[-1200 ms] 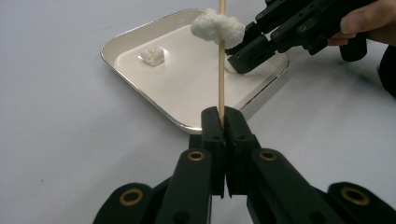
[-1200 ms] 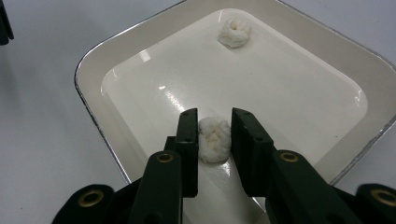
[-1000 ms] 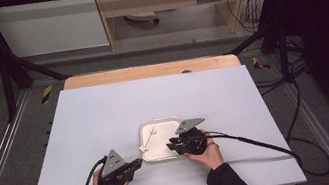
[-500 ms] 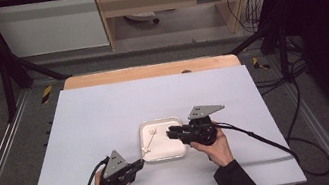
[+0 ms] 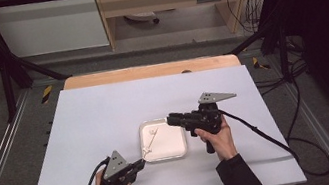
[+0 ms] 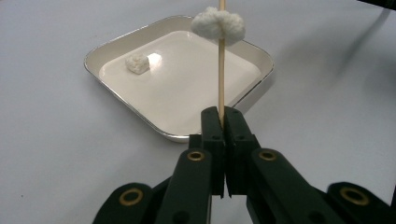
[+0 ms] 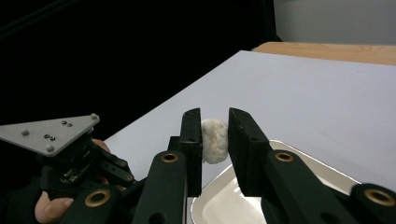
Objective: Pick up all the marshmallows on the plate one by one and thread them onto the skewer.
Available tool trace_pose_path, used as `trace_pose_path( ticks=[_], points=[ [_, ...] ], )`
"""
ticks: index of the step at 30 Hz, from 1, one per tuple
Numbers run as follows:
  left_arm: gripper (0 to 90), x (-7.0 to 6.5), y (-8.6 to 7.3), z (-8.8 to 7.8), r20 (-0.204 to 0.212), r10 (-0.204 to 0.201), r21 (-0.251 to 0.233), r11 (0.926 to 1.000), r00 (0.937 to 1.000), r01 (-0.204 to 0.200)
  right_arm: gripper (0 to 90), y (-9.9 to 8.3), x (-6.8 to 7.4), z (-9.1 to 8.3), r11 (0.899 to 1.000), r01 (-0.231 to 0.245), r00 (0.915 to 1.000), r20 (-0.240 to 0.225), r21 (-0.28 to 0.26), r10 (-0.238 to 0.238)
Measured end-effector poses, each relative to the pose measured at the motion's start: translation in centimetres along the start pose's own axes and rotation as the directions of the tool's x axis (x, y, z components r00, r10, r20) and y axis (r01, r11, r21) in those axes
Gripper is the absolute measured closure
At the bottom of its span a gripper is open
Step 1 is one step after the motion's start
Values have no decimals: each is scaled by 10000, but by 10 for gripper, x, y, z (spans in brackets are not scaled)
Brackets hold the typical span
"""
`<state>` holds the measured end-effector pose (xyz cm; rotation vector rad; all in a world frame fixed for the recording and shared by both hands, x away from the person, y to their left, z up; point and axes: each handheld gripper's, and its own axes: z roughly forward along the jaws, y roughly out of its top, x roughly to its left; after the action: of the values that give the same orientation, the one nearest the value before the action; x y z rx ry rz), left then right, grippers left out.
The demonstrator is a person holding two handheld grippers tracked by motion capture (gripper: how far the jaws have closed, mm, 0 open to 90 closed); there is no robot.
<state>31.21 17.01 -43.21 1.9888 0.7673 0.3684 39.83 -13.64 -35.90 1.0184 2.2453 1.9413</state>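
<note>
We keep the left tongs (image 6: 222,122) closed on a thin wooden skewer (image 6: 221,79), upright at 12 o'clock, with one white marshmallow (image 6: 218,25) already threaded. The right tongs (image 7: 214,135) grip a second marshmallow piece (image 7: 213,140) above the white tray (image 5: 164,154) on the worktop (image 5: 100,113), probably to thread it next. One piece (image 6: 137,63) remains in the tray.

tray (image 5: 181,151) mid-table (image 5: 96,119), one puff (image 6: 137,63) in tray
</note>
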Motion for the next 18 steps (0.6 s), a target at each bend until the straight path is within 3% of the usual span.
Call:
trace_pose_path(
  ticks=[9,18],
  points=[
    [882,-1,1,-1,26,47,-66,10000,10000,-47,762,2,2,11,9990,-448,9976,-536,4,448],
    [882,-2,1,-1,17,55,-96,9999,10000,-55,762,0,1,19,9974,-667,9949,-736,278,686]
  ],
)
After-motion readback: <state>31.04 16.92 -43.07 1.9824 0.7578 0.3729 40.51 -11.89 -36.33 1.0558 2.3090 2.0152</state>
